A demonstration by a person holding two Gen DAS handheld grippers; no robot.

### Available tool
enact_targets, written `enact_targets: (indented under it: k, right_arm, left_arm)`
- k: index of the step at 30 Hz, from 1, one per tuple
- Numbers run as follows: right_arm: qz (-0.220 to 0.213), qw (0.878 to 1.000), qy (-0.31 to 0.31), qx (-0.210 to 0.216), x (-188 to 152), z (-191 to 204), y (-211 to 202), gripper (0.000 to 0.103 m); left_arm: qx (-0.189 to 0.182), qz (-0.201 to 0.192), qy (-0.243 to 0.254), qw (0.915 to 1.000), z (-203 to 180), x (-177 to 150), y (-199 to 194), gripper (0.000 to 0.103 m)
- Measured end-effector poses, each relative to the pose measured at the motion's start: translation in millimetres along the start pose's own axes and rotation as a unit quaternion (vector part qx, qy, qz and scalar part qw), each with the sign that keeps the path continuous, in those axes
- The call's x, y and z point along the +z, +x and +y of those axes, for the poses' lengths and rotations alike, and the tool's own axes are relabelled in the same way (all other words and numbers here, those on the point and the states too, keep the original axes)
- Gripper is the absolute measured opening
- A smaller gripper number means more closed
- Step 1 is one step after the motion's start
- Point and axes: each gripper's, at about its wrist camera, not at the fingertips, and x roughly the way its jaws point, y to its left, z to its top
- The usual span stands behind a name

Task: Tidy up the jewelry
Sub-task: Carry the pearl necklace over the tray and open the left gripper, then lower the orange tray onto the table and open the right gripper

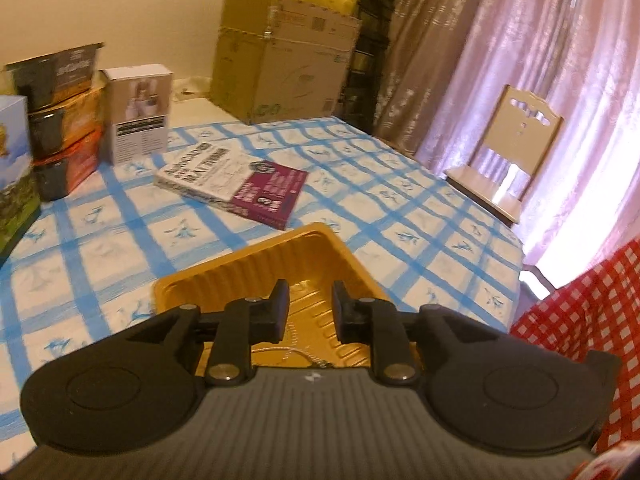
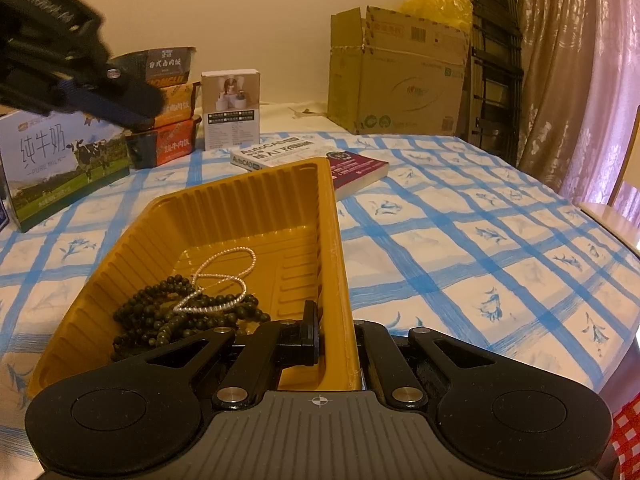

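My right gripper point(image 2: 336, 336) is clamped on the right-hand wall of the gold tray point(image 2: 256, 196), low in the frame's centre, tilting it up off the blue-checked tablecloth point(image 2: 460, 240). Inside, lower left, a dark bead necklace point(image 2: 160, 308) lies heaped with a silver chain point(image 2: 224, 276) looped across it. My left gripper point(image 1: 308, 312) hangs over the tray, jaws parted, nothing between them; it also shows blurred, upper left in the right view.

My right gripper point(image 2: 335, 340) is clamped on the gold tray's point(image 2: 240, 208) right wall. Inside lie dark bead strands point(image 2: 160, 312) with a silver chain point(image 2: 224, 276) draped over them. Blurry left gripper point(image 2: 80, 92), probably, top left.
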Motion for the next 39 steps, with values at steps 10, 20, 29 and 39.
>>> enact_targets:
  k: [10, 20, 29, 39]
  right_arm:
    - [-0.001, 1.000, 0.014, 0.009, 2, -2, 18, 0.004]
    - [-0.003, 0.999, 0.028, 0.020, 8, 10, 57, 0.006]
    - [0.025, 0.997, 0.047, 0.053, 9, -5, 80, 0.008]
    - [-0.033, 0.996, 0.077, 0.024, 30, -27, 44, 0.086]
  left_arm:
    - [0.097, 0.002, 0.007, 0.9953, 45, -22, -35, 0.024]
    - [0.157, 0.009, -0.031, 0.9870, 83, -43, -48, 0.028]
    - [0.173, 0.020, -0.043, 0.9837, 83, -64, -45, 0.042]
    - [0.207, 0.020, -0.053, 0.9767, 75, -86, -54, 0.068]
